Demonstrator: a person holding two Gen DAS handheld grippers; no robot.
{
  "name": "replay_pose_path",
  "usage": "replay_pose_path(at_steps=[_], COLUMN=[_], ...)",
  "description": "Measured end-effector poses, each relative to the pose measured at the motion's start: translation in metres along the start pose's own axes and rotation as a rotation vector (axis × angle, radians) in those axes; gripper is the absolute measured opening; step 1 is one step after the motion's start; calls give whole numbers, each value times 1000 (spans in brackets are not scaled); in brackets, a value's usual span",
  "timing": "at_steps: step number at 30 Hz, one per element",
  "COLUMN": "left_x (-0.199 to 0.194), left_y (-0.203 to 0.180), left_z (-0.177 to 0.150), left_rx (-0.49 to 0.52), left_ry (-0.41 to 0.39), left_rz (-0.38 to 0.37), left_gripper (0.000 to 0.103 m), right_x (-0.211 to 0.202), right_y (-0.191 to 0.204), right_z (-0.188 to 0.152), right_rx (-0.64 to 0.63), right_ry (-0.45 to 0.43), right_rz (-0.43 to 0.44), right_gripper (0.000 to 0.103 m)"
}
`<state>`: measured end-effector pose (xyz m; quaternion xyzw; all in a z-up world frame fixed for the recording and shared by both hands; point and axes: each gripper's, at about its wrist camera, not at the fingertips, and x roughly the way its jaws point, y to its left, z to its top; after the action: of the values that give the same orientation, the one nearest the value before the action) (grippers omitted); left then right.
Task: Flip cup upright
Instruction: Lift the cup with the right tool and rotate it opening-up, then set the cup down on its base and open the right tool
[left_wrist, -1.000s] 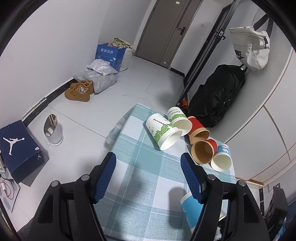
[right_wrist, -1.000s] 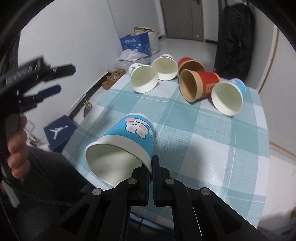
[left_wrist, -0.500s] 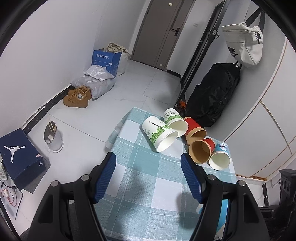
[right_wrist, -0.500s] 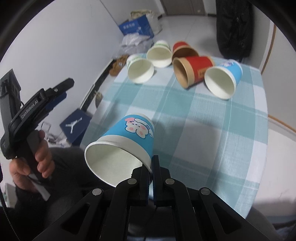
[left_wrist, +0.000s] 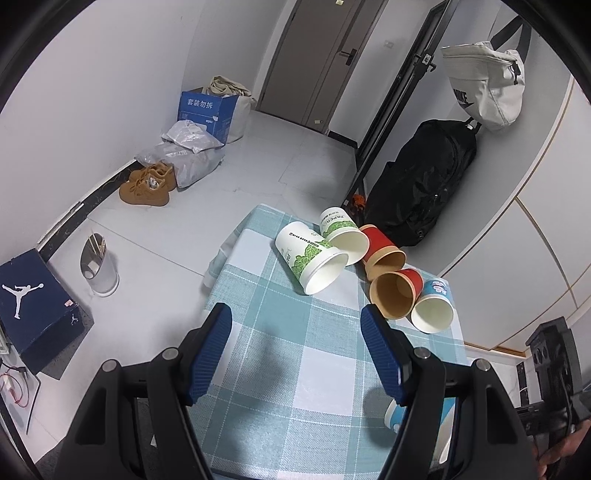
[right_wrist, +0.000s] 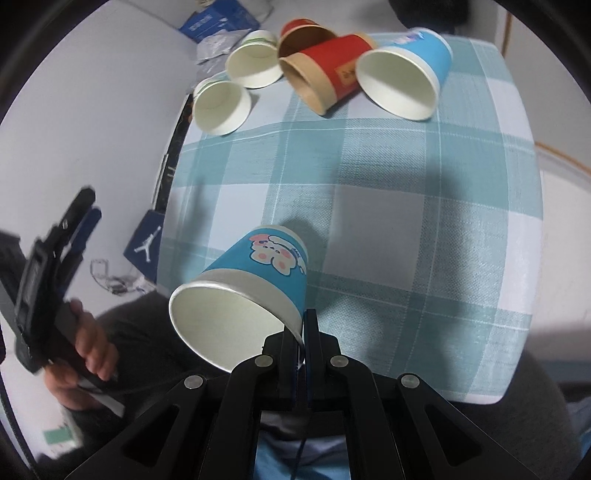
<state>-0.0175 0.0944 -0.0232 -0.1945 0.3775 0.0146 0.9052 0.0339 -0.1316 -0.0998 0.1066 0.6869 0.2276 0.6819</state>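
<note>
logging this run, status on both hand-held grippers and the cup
Right hand-held gripper shut on blue cartoon cup rim, cup tilted above the table. Left hand-held gripper open, empty. Nothing in the way.

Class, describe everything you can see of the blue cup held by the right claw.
The blue cup looks like paper: sky-blue outside with a pink-and-white cartoon print, plain white inside, rolled rim. It is tilted, mouth toward the camera, base pointing away toward the checked tablecloth. The right claw is shut on its rim, one finger inside, one outside.
</note>
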Motion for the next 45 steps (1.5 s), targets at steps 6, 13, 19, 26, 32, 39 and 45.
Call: replay_pose_path(at_steps=[6,13,19,26,32,39,45], left_x=[3,5,10,13,11,0,-10], left_y=[0,-4,-4,-16,-42,-74,-90], left_z=[1,-1,-2,-6,-12,-18,-22], left_rx=[-10,3,-2,22,111,226,267], left_ry=[18,36,71,90,69,-8,-78], left_rz=[-11,-21,-25,-47,-42,-59,-71], left_gripper=[68,68,68,68,68,68,68], right_x=[7,4,-1,-15,-49,-73,-87], right_y=[-20,-18,-17,-15,-5,-1,2], right_z=[2,18,32,34,7,-37,-65], right_rx=[126,142,131,67,-34,-134,-164], right_ry=[43,52,23,-80,-326,-617,-833], right_rz=[45,7,-34,-71,-32,-45,-97], right_gripper=[2,6,26,39,46,68,81])
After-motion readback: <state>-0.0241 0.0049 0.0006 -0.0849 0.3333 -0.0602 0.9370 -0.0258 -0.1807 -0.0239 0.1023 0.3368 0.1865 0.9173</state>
